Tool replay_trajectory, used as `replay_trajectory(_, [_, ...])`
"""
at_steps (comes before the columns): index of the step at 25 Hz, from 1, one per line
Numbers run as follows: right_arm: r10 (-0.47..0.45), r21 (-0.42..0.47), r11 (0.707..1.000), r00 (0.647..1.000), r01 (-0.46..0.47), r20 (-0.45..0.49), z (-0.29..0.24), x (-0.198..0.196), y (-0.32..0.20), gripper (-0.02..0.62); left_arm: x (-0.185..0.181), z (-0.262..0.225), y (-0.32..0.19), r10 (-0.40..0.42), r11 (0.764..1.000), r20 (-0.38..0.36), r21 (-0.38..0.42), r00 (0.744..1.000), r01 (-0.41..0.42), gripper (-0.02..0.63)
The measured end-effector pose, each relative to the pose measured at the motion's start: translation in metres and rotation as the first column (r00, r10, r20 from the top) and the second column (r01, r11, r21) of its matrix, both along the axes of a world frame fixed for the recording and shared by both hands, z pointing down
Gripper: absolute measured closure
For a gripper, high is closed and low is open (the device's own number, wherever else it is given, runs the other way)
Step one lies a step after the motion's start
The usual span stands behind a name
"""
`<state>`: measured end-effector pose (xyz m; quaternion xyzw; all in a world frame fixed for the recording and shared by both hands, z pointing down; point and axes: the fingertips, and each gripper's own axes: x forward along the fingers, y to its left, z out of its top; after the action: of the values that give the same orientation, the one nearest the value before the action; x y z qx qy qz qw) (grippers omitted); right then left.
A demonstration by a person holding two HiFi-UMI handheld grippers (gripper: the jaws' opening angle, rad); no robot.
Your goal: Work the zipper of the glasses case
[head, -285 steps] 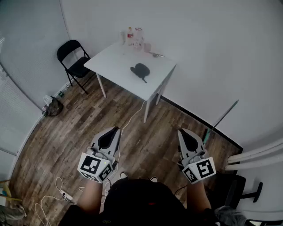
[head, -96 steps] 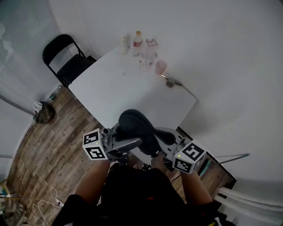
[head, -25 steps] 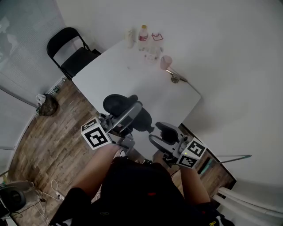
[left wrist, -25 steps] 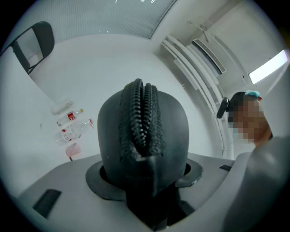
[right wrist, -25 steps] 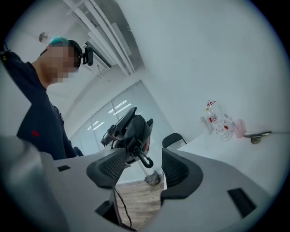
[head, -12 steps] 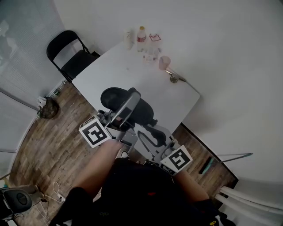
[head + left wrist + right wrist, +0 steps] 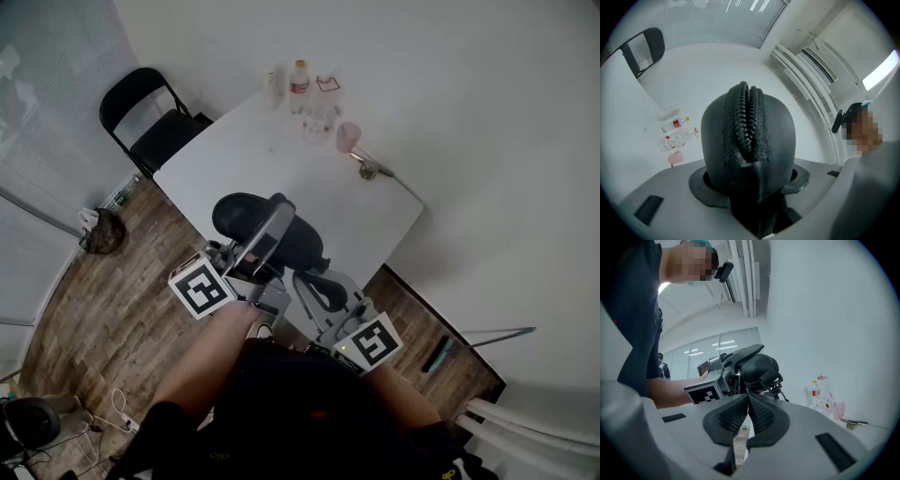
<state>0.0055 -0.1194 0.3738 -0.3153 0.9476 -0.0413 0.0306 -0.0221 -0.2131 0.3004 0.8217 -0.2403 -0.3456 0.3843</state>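
Note:
A black glasses case (image 7: 305, 246) is held in the air above the near edge of the white table (image 7: 272, 159). My left gripper (image 7: 279, 214) is shut on it, one grey finger lying across its top. In the left gripper view the case (image 7: 778, 131) fills the space between the jaws, and its zipper (image 7: 746, 119) runs straight away from the camera. My right gripper (image 7: 307, 279) points up at the case's lower right edge. Its pads meet at the tip (image 7: 748, 394), just under the case (image 7: 759, 369). A small pull and cord (image 7: 777, 383) hang beside the tip, outside the pads.
Bottles (image 7: 298, 80), a pink cup (image 7: 349, 136) and a small metal object (image 7: 370, 169) stand along the table's far edge by the white wall. A black folding chair (image 7: 141, 112) is at the table's left. Wood floor lies below, with a bag (image 7: 98, 234) at the left.
My right gripper has swung in from the right to the case's lower edge, and its jaws have closed. The left gripper has kept its hold on the case, almost still.

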Motion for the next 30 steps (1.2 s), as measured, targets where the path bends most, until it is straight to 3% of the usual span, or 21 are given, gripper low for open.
replay_trajectory(7, [0.059,0.034,0.998,0.997,-0.057,-0.05,-0.005,0.008,0.0,0.577,-0.004,0.003,-0.001,-0.035,0.999,-0.049,-0.035,0.998,0.033,0.339])
replay_trajectory(13, [0.105,0.069,0.993,0.988,-0.097,-0.111,-0.005,0.03,-0.01,0.577,-0.003,0.004,-0.001,-0.02,1.0,-0.04,-0.022,0.999,0.019,0.339])
replay_trajectory(17, [0.114,0.12,0.988,0.981,-0.095,-0.159,-0.012,0.035,-0.018,0.575,0.003,0.006,0.0,0.035,0.999,0.028,0.019,0.999,-0.035,0.339])
replay_trajectory(22, [0.09,0.204,0.979,0.948,-0.027,-0.306,-0.006,0.04,-0.022,0.575,0.011,0.013,0.001,0.129,0.991,0.079,0.033,0.988,-0.132,0.339])
replay_trajectory(27, [0.089,0.226,0.974,0.923,-0.003,-0.374,-0.005,0.042,-0.015,0.575,0.018,0.02,0.015,0.207,0.977,0.134,0.022,0.969,-0.212,0.339])
replay_trajectory(30, [0.094,0.25,0.968,0.908,0.012,-0.408,-0.006,0.041,-0.012,0.575,0.026,0.023,0.024,0.266,0.961,0.191,0.023,0.945,-0.275,0.338])
